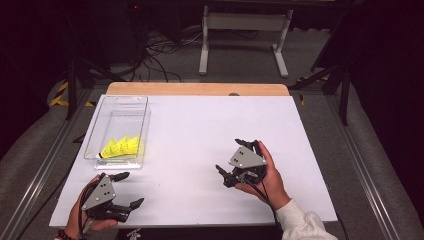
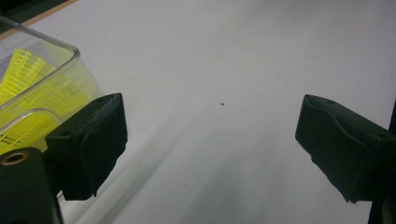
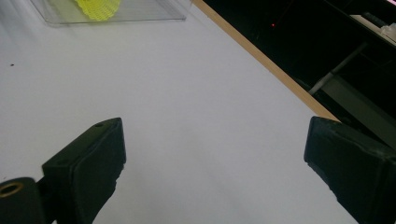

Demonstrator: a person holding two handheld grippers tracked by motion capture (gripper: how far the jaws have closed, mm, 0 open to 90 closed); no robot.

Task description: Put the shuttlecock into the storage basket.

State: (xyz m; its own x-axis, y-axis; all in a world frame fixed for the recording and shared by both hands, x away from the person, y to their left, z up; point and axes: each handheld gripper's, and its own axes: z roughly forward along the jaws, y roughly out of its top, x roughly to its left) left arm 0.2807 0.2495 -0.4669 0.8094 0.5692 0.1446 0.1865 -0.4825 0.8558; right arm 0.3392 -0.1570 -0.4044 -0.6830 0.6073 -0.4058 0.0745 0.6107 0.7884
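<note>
A clear plastic box [image 1: 141, 131] stands at the left of the white table [image 1: 200, 125], and yellow shuttlecocks [image 1: 120, 147] lie in its near end. My left gripper [image 1: 128, 189] rests open at the front left corner, just short of the box, with nothing between its jaws. In the left gripper view the left gripper [image 2: 217, 140] points across bare table, with the box [image 2: 70, 51] and shuttlecocks [image 2: 25, 77] at the left. My right gripper [image 1: 229, 156] is held open right of centre, facing the box. In the right gripper view the right gripper [image 3: 215, 158] is empty, with the box [image 3: 154, 16] and a shuttlecock [image 3: 98, 7] far off.
A wooden strip [image 1: 200, 89] runs along the table's far edge. Beyond it on the floor are a white stand [image 1: 245, 30] and loose cables [image 1: 160, 50]. Metal rails [image 1: 45, 165] flank the table on both sides. Bare white surface lies between the two grippers.
</note>
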